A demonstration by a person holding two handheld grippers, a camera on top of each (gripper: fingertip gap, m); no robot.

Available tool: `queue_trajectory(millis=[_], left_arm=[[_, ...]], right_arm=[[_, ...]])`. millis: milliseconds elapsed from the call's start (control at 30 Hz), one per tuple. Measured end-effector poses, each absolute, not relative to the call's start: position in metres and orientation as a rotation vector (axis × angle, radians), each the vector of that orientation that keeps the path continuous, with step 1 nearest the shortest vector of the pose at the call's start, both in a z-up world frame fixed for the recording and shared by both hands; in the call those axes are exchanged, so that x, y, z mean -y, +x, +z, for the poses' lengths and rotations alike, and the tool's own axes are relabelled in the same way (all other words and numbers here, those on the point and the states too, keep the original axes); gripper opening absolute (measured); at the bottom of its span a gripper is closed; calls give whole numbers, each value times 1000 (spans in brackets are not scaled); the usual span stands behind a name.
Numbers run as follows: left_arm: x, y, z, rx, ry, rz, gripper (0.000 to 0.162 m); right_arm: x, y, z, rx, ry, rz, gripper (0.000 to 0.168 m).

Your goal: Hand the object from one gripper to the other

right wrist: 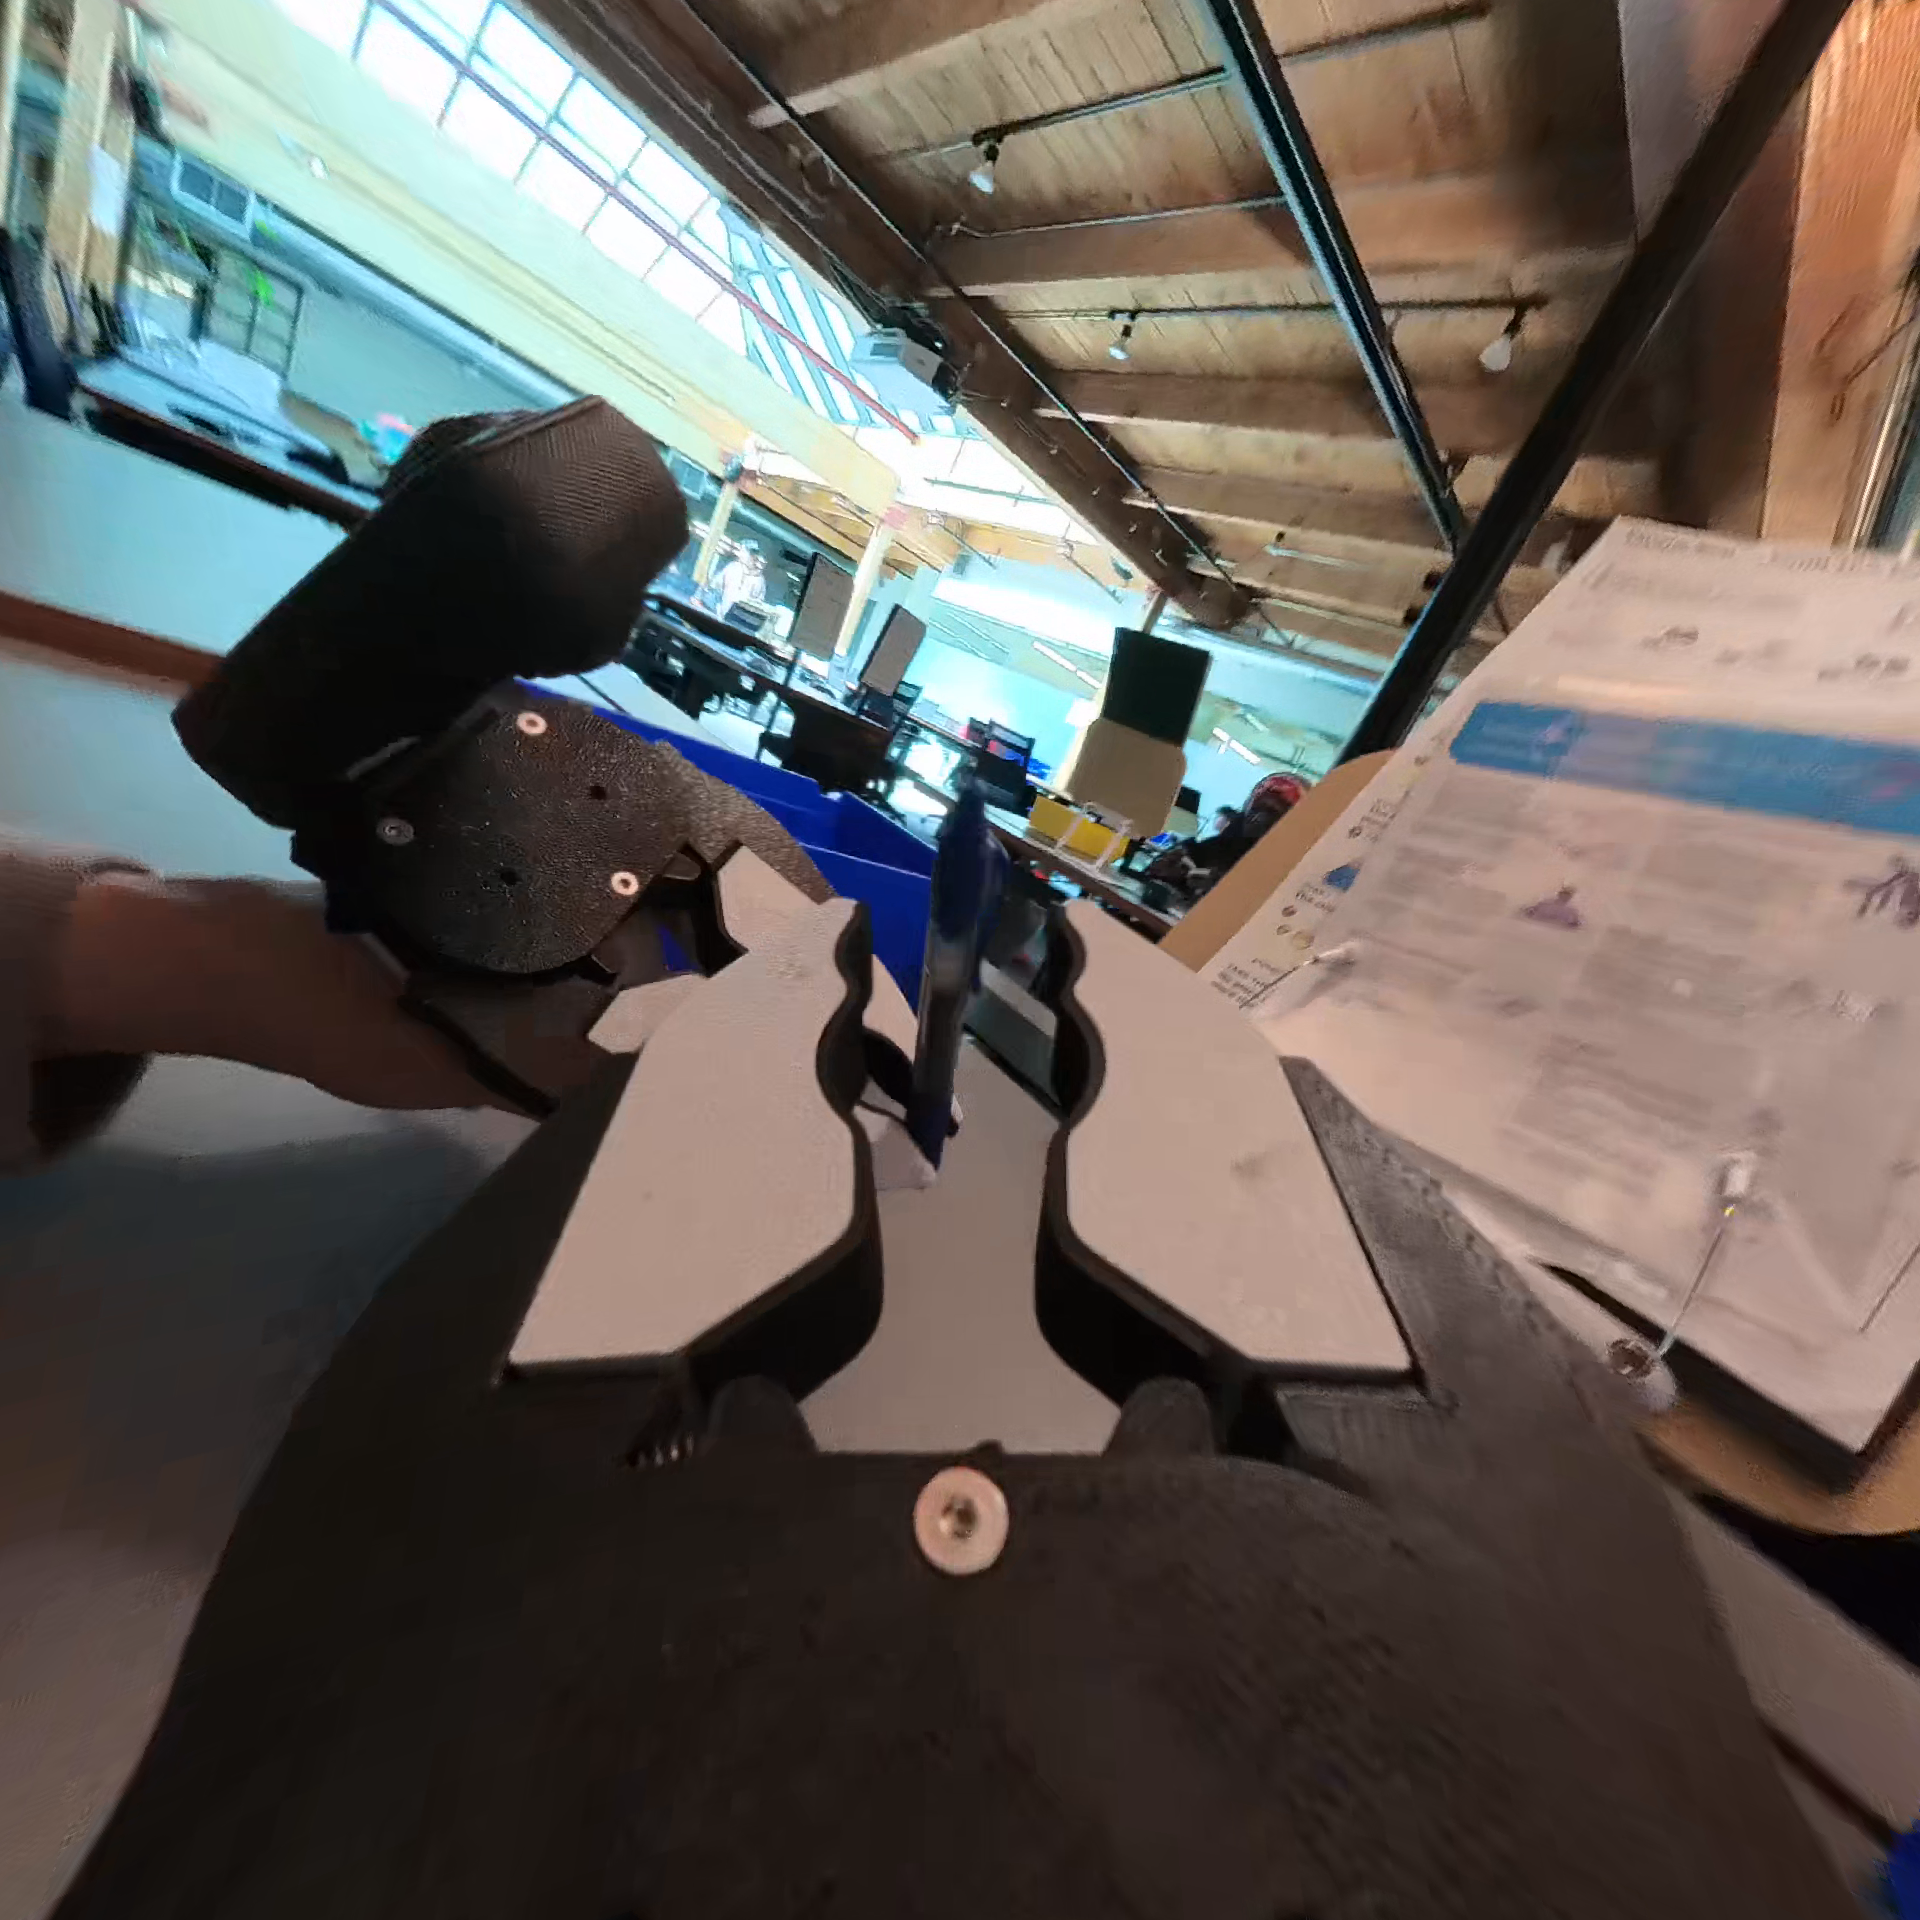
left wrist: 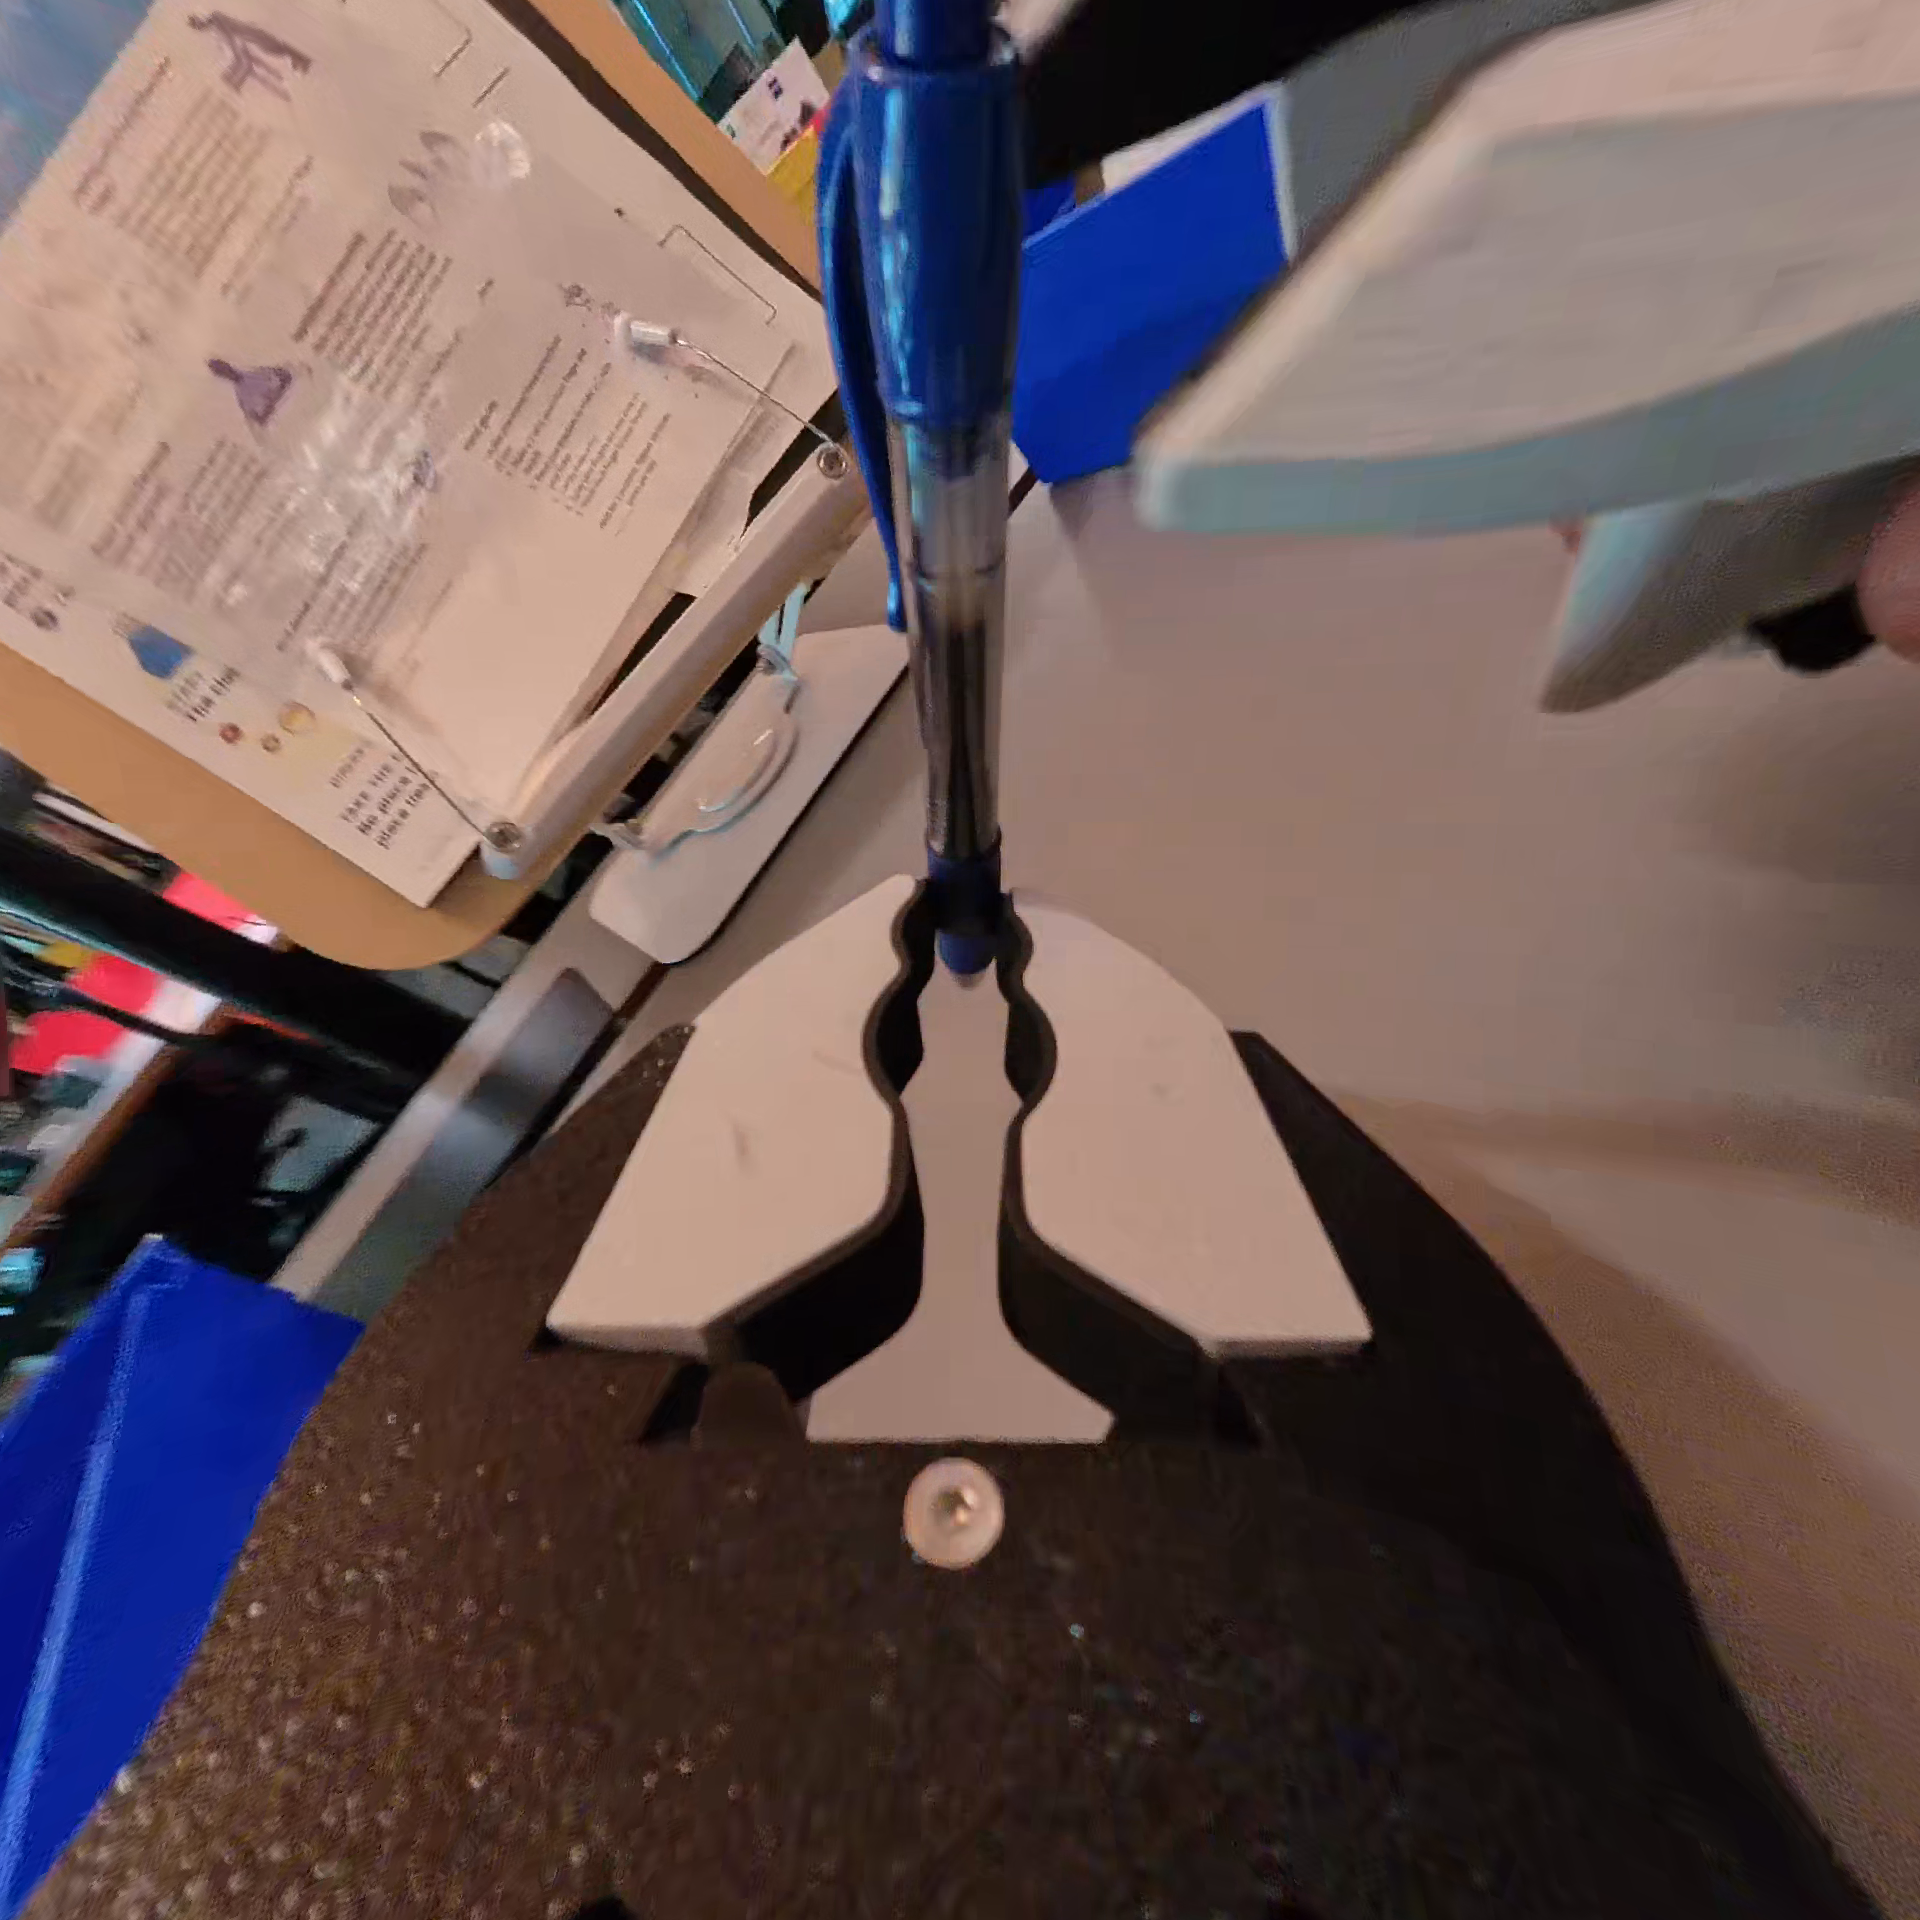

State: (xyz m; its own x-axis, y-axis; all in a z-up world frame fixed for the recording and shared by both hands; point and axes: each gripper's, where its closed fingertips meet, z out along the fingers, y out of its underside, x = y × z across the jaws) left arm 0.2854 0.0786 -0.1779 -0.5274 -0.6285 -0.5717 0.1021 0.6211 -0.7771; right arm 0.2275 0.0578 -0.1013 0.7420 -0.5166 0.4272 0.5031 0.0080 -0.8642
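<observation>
A blue pen (left wrist: 951, 520) with a clear barrel and blue cap is held upright above the table. My left gripper (left wrist: 961, 920) is shut on its lower tip end. In the right wrist view the pen (right wrist: 945, 997) stands in the gap between my right gripper's (right wrist: 961, 920) open fingers, which flank it without touching it. My left gripper (right wrist: 914, 1158) comes in from the left there, holding the pen's bottom end. A grey finger (left wrist: 1558, 312) of my right gripper shows at the upper right of the left wrist view, beside the pen's cap.
A printed sheet on a tan stand (left wrist: 312, 416) leans close by and also shows in the right wrist view (right wrist: 1610, 987). Blue bins (left wrist: 1143, 291) (left wrist: 135, 1507) sit on the grey table (left wrist: 1351, 831). A person's hand (right wrist: 208, 987) holds the left gripper. About 9 cm separates my left fingertips from my right.
</observation>
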Motion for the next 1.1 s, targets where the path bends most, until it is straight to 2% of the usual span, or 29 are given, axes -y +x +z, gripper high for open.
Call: queue_trajectory(millis=[67,100,267,367,433,500,600,700,800,933,967,1100], left_arm=[[-76,285,-180,-1910,-362,-910,11],[-75,285,-181,-1906,-342,-890,11],[-69,280,-175,-1876,-297,-1005,14],[-51,263,-164,-1874,-290,-1368,19],[-41,252,-162,-1957,-376,-1649,39],[-32,239,-161,-2063,-458,-1944,50],[-25,212,-143,-2141,-512,-2452,52],[-25,202,-129,-2128,-583,-2764,47],[-29,198,-116,-2051,-595,-2954,32],[-35,207,-113,-1955,-669,-2996,22],[-36,210,-114,-1941,-694,-2989,11],[-47,220,-109,-1808,-725,-3013,10]], right_arm=[[-61,226,-104,9,-1358,-833,25],[-59,230,-104,-19,-1355,-853,15],[-50,233,-94,-124,-1295,-642,15],[-28,233,-73,-229,-1050,-214,15],[-3,237,-58,-269,-843,19,14],[12,239,-52,-254,-741,138,15],[16,233,-48,-193,-720,140,15],[15,226,-46,-142,-722,99,15],[12,225,-48,-126,-757,39,15],[5,225,-54,-111,-827,-16,15],[3,224,-54,-101,-842,-28,15],[-2,228,-60,-106,-908,-83,14]])
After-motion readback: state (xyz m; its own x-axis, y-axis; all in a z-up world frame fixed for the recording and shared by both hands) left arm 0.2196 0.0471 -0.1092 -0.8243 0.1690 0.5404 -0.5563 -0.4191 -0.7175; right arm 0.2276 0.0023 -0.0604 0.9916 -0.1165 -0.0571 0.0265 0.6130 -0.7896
